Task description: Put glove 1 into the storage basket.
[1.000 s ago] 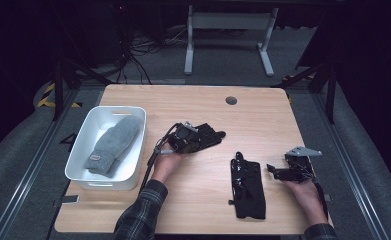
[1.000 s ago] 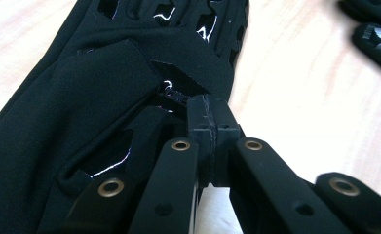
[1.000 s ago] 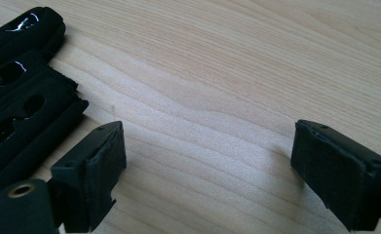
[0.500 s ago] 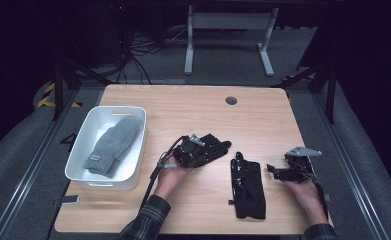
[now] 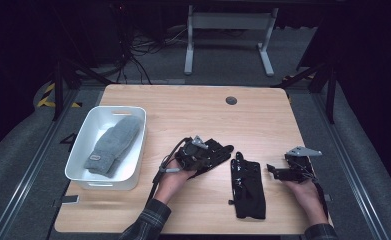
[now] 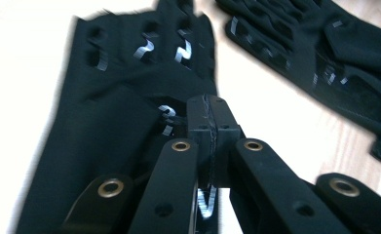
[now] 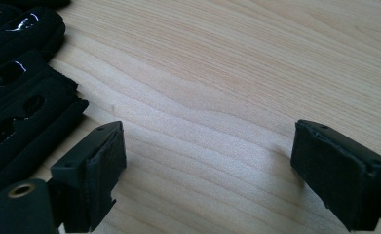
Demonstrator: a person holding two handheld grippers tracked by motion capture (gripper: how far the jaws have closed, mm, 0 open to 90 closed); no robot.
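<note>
black glove carried across toward its partner

the black glove point(image 6: 120, 112) hangs pinched in the left gripper point(image 5: 222, 152), low over the wooden table point(image 5: 193, 110), just left of the second black glove point(image 5: 247, 185), which lies flat near the front edge. in the left gripper view the jaws are pressed together on a fold of the fabric, and the other glove lies close by at the upper right point(image 6: 324, 53), apart from the held one.

a second ago the left gripper held this glove nearer the white bin point(image 5: 83, 172); since then it has travelled rightward and toward the person, away from the bin and nearer the lying glove. the grey knit mitten point(image 5: 114, 145) in the bin has not shifted.

the right gripper point(image 5: 278, 172) rests at the right of the table, its jaws spread wide with only bare wood between them, and has kept its place. the lying glove's edge shows at the left of its own view point(image 7: 17, 97).

my reading: the pair is being brought together, so setting the held glove down beside or onto its partner looks like the next step.
</note>
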